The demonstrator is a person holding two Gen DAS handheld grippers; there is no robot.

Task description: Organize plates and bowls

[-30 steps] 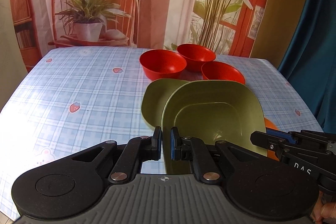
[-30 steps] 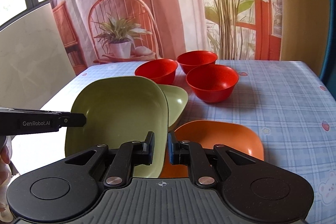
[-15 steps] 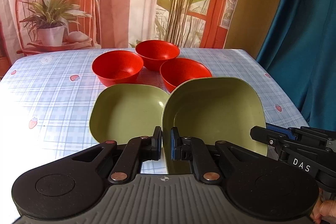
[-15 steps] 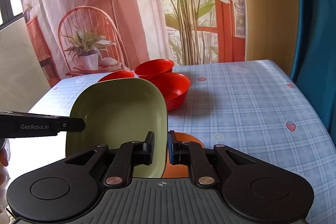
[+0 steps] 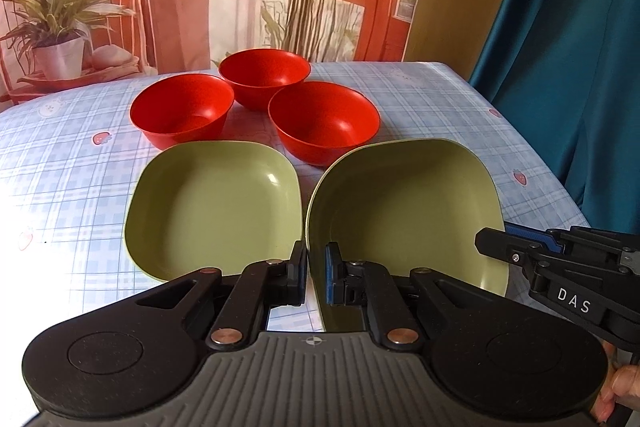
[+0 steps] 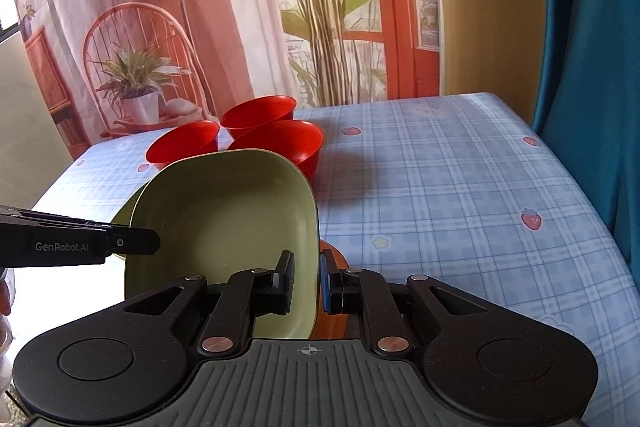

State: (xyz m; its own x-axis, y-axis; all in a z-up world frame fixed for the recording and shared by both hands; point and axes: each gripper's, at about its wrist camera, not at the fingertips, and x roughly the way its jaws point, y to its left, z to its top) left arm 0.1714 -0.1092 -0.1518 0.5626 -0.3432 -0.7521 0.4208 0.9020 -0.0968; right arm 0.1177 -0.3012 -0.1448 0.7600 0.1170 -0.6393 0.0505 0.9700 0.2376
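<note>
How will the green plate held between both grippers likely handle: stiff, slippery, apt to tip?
The lifted green plate likely stays stiff: it keeps its shape gripped only at its rim. Its glossy surface suggests it could slip. Left gripper and right gripper pinch opposite edges, so it probably won't tip.

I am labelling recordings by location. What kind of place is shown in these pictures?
Probably a staged home dining setup, not a real room: a table under a plaid strawberry cloth, a printed backdrop of a chair and plants behind it, and red bowls beside green plates.
</note>
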